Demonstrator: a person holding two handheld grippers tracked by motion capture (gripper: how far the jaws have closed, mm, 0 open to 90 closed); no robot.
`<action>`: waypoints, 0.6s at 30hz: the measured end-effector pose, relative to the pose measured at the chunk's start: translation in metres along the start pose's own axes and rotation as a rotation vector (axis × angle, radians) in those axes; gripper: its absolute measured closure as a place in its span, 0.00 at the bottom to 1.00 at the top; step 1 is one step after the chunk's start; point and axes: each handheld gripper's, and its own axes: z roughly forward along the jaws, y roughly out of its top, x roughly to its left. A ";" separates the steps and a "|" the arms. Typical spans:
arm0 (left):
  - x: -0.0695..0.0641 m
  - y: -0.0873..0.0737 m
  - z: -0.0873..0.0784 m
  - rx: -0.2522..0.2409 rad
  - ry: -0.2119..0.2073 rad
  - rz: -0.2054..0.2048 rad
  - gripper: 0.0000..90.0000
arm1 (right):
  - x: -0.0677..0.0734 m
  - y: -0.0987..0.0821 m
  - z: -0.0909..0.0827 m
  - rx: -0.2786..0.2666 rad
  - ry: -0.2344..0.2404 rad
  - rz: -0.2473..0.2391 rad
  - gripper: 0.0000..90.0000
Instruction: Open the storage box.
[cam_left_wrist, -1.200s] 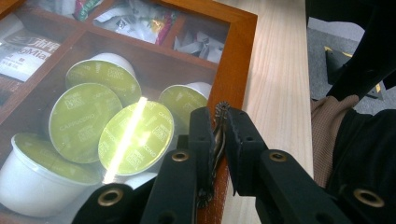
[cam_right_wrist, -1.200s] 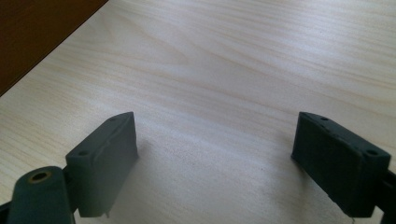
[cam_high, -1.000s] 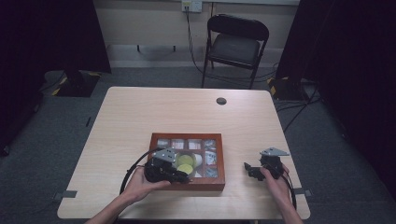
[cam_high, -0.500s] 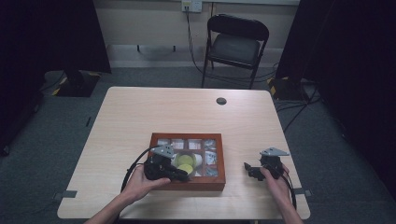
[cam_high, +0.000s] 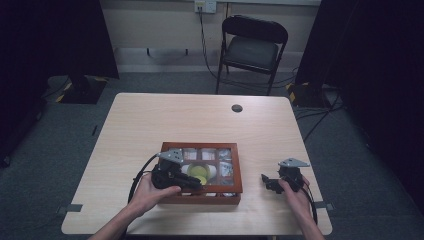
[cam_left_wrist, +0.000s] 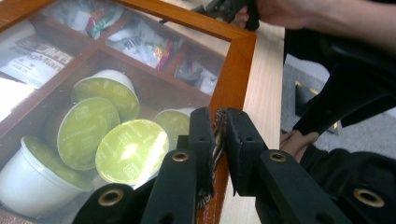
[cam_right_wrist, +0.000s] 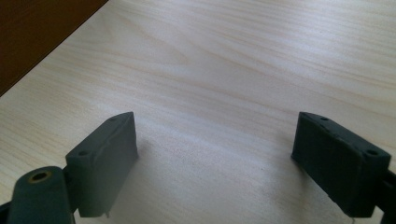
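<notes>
— Reddish-brown wood, that's the box (cam_high: 200, 196), sitting at the near middle of the pale desk (cam_high: 150, 120). It has a clear lid (cam_left_wrist: 154, 60) in a wooden frame, and dividers split the inside into compartments.

— What's in it?

— Seen along the left claw, one compartment holds white coffee capsules (cam_left_wrist: 132, 150) with green foil tops, several crowded together and some tilted. The compartments beyond hold paper and foil sachets (cam_left_wrist: 140, 44); I can't read most of their print.

— And the left claw (cam_left_wrist: 217, 140)?

— Its jaws are pinched almost together on a small metal piece (cam_left_wrist: 218, 135) at the box's front frame. It looks like the lid's latch, though I can't tell for sure. From above, that left claw (cam_high: 192, 184) lies over the box's near left part, with the hand behind it.

— The right claw (cam_high: 268, 181)?

— It rests low over the bare desk, just to the right of the box and apart from it. Its jaws stand wide with nothing between them.

— Any change from a second back?

— Hardly any. The box lies where it lay, the lid is down as before, and both hands are where they were. The left claw remains pinched at the same spot.

— Anything else around?

— A small dark disc (cam_high: 237, 108) near the desk's far edge, and a black folding chair (cam_high: 252, 50) behind it.
</notes>
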 end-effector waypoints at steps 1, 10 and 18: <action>0.000 0.000 0.000 0.007 0.001 -0.005 0.90 | 0.000 0.000 0.000 0.000 0.000 0.000 0.14; -0.001 0.009 -0.006 0.006 0.006 -0.004 0.90 | 0.000 0.000 0.000 0.000 0.000 0.000 0.15; -0.001 0.018 -0.010 0.017 0.004 -0.029 0.90 | 0.000 0.000 0.000 0.000 -0.001 0.000 0.14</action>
